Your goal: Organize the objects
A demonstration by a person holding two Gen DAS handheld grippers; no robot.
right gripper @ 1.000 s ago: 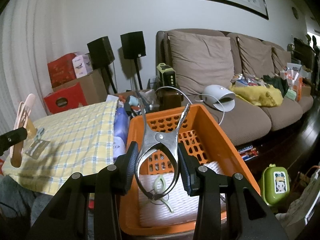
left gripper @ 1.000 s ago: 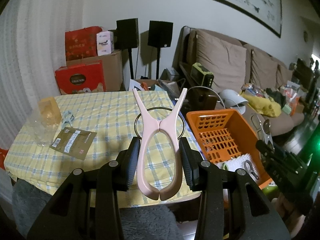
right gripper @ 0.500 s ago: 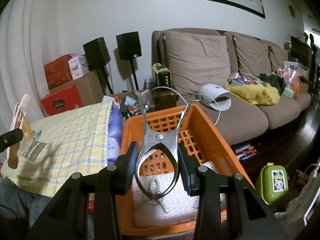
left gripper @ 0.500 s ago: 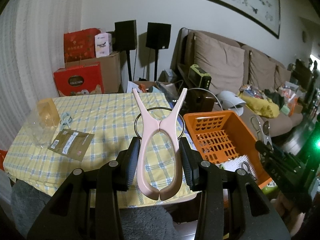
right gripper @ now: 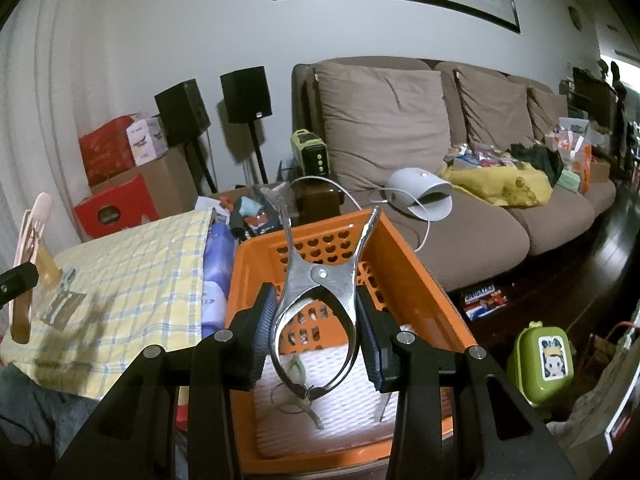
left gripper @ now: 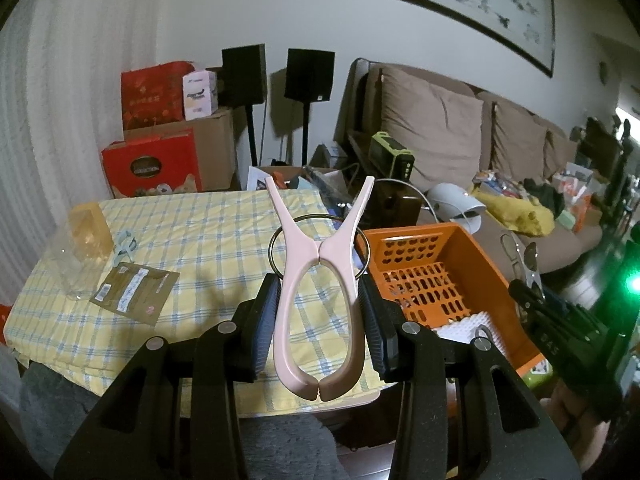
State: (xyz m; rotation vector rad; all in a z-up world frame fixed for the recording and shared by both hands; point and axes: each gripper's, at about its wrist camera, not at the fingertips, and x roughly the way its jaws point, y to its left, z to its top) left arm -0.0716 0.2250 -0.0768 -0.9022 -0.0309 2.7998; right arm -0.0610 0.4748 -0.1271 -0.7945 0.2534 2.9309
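My left gripper (left gripper: 320, 320) is shut on a large pink plastic clip (left gripper: 320, 280), held upright above the yellow checked table (left gripper: 200, 240). My right gripper (right gripper: 316, 332) is shut on a metal spring clip (right gripper: 320, 296), held above the orange basket (right gripper: 408, 264). The basket also shows in the left wrist view (left gripper: 472, 252), right of the table. A white mat (right gripper: 340, 412) lines its floor with a small pale green clip (right gripper: 300, 372) on it. The pink clip shows at the left edge of the right wrist view (right gripper: 28, 240).
On the table lie a brown packet (left gripper: 134, 294), a clear cup (left gripper: 76, 264) and a small pale blue clip (left gripper: 124, 244). A sofa (right gripper: 440, 200) with clutter stands behind the basket. Boxes (left gripper: 156, 160) and speakers (left gripper: 276, 76) stand at the wall. A green box (right gripper: 544, 360) sits on the floor.
Both grippers have risen and pulled back slightly; the table and basket sit a little lower in view. Both clips stay held.
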